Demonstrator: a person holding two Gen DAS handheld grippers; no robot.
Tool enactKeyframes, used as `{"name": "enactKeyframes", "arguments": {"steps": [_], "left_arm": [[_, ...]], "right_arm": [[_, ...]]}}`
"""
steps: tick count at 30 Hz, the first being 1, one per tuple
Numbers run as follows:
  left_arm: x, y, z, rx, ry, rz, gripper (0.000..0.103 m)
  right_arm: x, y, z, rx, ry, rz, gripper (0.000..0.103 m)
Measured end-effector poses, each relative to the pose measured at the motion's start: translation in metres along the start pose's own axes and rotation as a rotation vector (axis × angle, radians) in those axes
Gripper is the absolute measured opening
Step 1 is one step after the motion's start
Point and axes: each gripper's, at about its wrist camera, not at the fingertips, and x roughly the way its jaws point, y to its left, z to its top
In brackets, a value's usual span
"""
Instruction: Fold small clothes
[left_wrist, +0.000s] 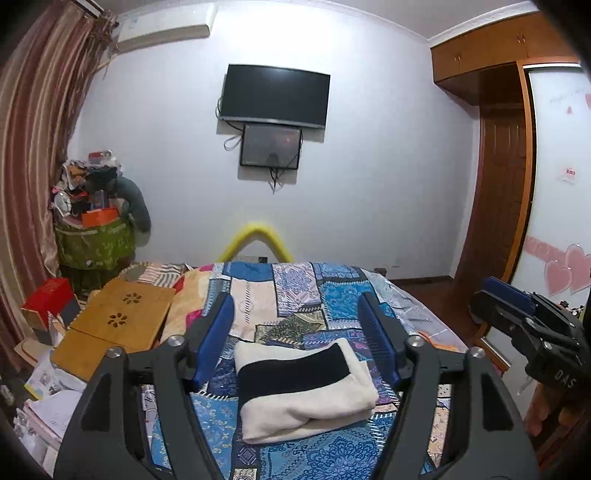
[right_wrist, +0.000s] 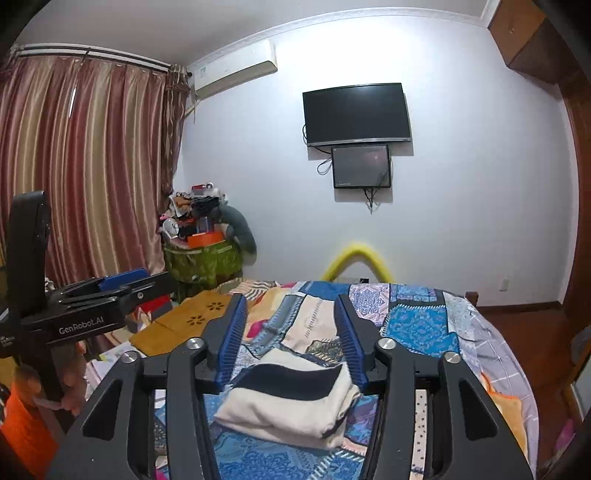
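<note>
A small cream garment with a dark navy band (left_wrist: 306, 387) lies folded into a compact stack on the blue patchwork bedspread (left_wrist: 332, 295). It also shows in the right wrist view (right_wrist: 291, 400). My left gripper (left_wrist: 297, 317) is open and empty, held above the garment with its blue pads apart. My right gripper (right_wrist: 291, 325) is open and empty too, raised above the garment. Each gripper shows at the edge of the other's view: the right one (left_wrist: 517, 306) and the left one (right_wrist: 110, 291).
A wooden lap table (left_wrist: 114, 328) and a red box (left_wrist: 48, 302) lie at the bed's left side, with papers below. A green basket heaped with clothes (left_wrist: 92, 236) stands by the curtain. A wardrobe (left_wrist: 517, 184) is on the right.
</note>
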Motion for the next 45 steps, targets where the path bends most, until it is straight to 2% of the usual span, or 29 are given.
{"name": "enactKeyframes", "arguments": {"steps": [2,6,9,14,45], "left_arm": [[-0.005,-0.004,-0.005,0.014,-0.017,0.019,0.075],[-0.012,-0.01,-0.014,0.021,-0.03,0.047,0.089],[-0.013,-0.009,-0.019,-0.002,-0.025,0.037,0.092],[-0.013,-0.008,-0.024,-0.017,-0.016,0.04,0.096],[-0.007,-0.017,-0.029,0.015,0.007,0.042,0.102]], "right_arm": [[0.001,0.001,-0.002,-0.004,-0.004,-0.018,0.062],[0.002,0.0,-0.004,0.003,0.004,-0.04,0.077],[0.0,0.0,-0.006,0.007,0.001,-0.06,0.087],[0.001,-0.002,-0.008,0.014,0.008,-0.076,0.098],[-0.005,-0.007,-0.016,0.039,0.028,-0.095,0.102]]}}
